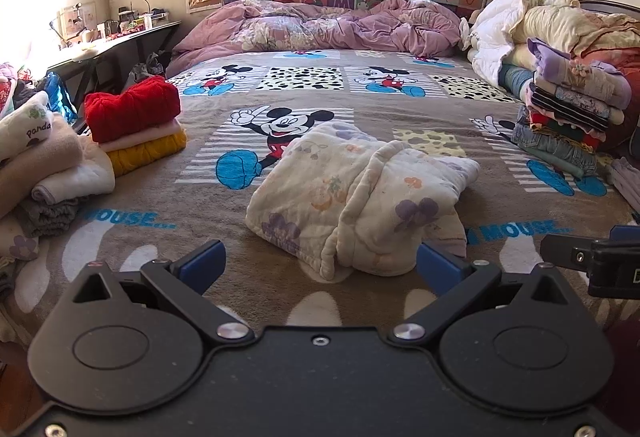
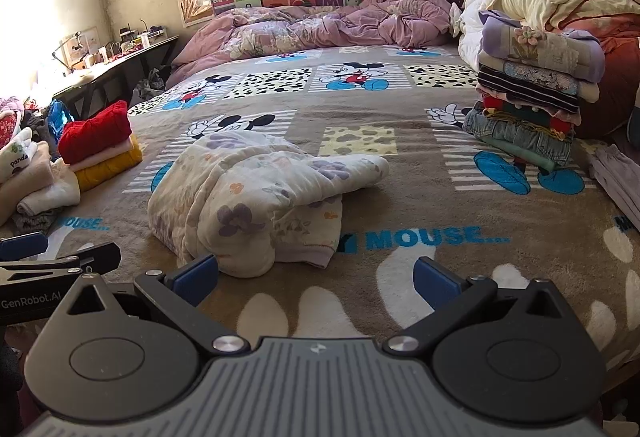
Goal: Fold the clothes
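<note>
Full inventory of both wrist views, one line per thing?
floral garment: 1, cream, partly folded, bed centre
bedspread: 1, brown, cartoon mouse print
left stack: 3 items, red over pink over yellow
near-left pile: several, cream and grey
right stack: many, mixed colours
duvet: 1, mauve, crumpled at headboard
bedding heap: cream and white, far right
desk: 1, dark, cluttered
left gripper: jaws open, empty
right gripper: jaws open, empty

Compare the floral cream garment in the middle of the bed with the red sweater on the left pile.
The floral cream garment is pale with a flower print; the red sweater is plain red knit. The garment lies alone, loosely bundled, on the blanket; the sweater is neatly folded and tops a pink and a yellow piece. Both rest on the bed, untouched by either gripper.
</note>
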Demonstrator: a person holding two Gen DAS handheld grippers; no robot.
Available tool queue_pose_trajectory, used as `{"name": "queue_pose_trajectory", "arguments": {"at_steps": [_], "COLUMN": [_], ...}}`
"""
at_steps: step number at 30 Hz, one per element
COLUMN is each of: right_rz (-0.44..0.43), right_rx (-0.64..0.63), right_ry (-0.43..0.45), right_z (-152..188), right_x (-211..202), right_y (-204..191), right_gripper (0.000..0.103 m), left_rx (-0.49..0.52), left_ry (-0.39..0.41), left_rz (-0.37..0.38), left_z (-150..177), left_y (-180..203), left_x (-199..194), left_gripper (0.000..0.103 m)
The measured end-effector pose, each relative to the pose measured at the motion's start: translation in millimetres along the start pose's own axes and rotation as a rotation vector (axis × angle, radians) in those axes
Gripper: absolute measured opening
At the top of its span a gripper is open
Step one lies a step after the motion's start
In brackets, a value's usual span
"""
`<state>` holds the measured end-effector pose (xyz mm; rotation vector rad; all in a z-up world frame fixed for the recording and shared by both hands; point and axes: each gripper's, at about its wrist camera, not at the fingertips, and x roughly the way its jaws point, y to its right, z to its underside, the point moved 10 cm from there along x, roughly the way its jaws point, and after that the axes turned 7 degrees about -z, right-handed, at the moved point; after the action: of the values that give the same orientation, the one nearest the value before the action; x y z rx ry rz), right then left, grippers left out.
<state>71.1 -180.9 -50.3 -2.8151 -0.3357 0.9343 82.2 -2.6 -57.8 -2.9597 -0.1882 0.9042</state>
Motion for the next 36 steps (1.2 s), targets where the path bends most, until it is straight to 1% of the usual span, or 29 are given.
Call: {"name": "queue_pose_trajectory", "arguments": {"at_steps": [9, 12, 22, 36], "right_rz": [-0.007, -0.006, -0.005, -0.005], "right_rx": [0.006, 0.008, 0.009, 0.009], "right_ry": [-0.008, -0.007, -0.004, -0.005], "right_z": [3.5, 3.4, 4.8, 6.5], "right_x": [-0.2, 0.7, -1.3, -0.6], "right_y": [1.6, 3.4, 3.4, 1.8], "right_gripper": [0.103, 0.103, 0.103, 0.103], "left_rx": [0.002, 0.008, 0.013, 0.012], "left_ry": [0.016, 0.004, -0.004, -0.008], "left_rz": [-0.019, -0.001, -0.003, 0.003], "left_z": [4.7, 2.5, 5.2, 4.3], "left_y": [8.7, -0.8, 5.5, 4.3], "left_x": [0.5, 0.4, -1.9, -0.5], "left_gripper": [0.103, 0.103, 0.103, 0.103]}}
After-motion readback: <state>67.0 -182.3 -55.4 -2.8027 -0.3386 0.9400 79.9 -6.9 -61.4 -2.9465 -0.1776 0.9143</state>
